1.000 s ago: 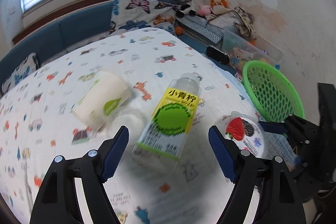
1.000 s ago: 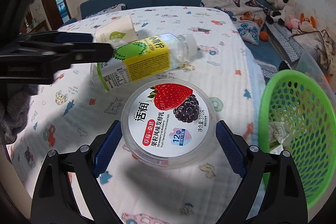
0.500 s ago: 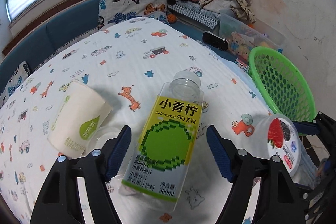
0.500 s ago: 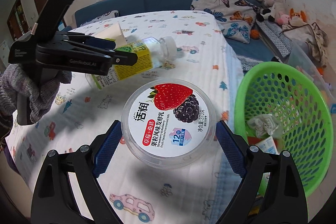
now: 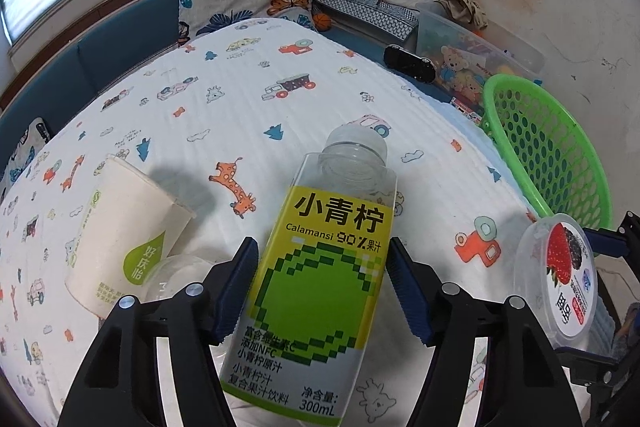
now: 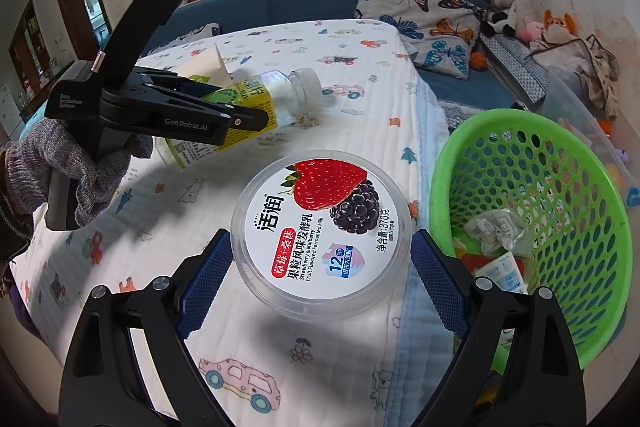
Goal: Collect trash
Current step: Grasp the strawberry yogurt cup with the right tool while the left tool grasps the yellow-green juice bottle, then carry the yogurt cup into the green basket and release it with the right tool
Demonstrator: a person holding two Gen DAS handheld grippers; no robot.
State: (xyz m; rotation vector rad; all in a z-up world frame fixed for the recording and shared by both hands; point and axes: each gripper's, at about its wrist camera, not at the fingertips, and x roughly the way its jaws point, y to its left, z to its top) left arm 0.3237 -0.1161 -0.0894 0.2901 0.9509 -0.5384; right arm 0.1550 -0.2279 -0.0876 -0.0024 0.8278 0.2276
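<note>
The left gripper (image 5: 320,291) is closing around the lying juice bottle (image 5: 316,291), pads just beside it. The right gripper (image 6: 320,283) holds the yogurt tub (image 6: 320,239) near the bed's edge.

Black grippers, blue ribbed fingers (image 6: 208,277), grey knit glove (image 6: 94,173)

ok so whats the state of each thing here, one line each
juice bottle: lying on its side, capped, between the closing left gripper pads
yogurt tub: lidded, gripped in the right gripper, off the table
paper cup: tipped over on the cloth
green basket: upright, some wrappers inside
clear lid: lying flat by the cup
</note>
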